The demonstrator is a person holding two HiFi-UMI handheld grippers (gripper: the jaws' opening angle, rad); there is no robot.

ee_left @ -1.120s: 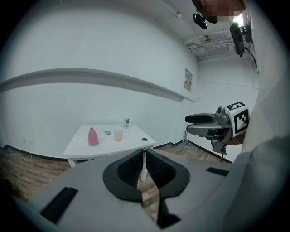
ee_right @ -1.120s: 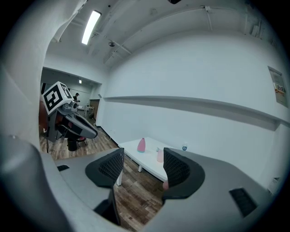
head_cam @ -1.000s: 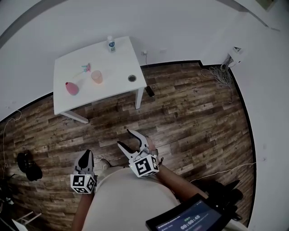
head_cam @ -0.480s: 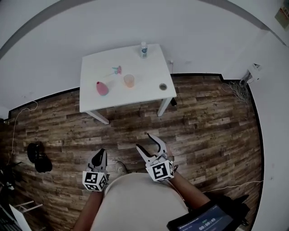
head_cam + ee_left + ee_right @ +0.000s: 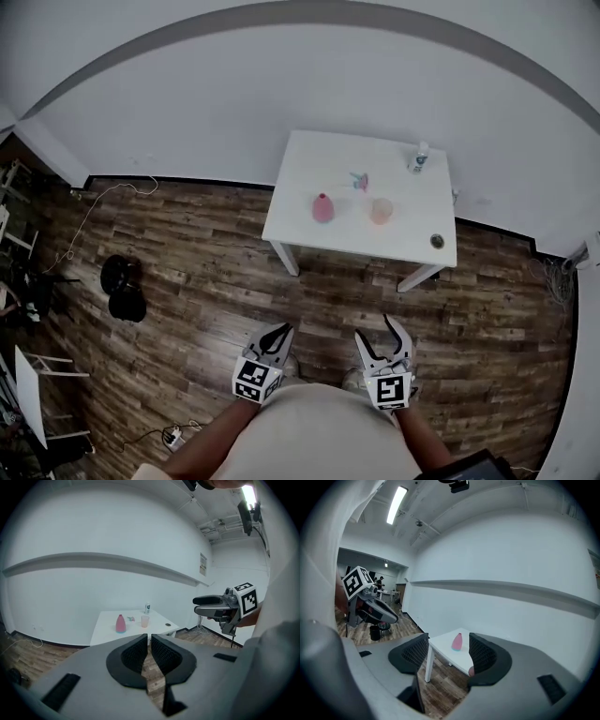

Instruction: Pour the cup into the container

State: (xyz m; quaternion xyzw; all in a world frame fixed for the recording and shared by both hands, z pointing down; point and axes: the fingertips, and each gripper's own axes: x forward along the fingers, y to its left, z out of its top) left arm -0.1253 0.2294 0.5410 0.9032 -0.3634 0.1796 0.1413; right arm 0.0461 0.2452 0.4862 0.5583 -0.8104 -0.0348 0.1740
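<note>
Both hang empty, well short of the counter (image 5: 300, 187): left gripper (image 5: 275, 336) pinched shut, right gripper (image 5: 382, 336) half spread. The cup (image 5: 381, 210) stands upright straight ahead of the right one, near the pink container (image 5: 322, 207) (going or coming, unclear) — any grasp wants level jaws.

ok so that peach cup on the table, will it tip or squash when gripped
The cup looks translucent, so probably thin plastic: light, and apt to flex if squeezed. It stands upright on the table, taller than wide, so a nudge could tip it. Its fill cannot be seen.
</note>
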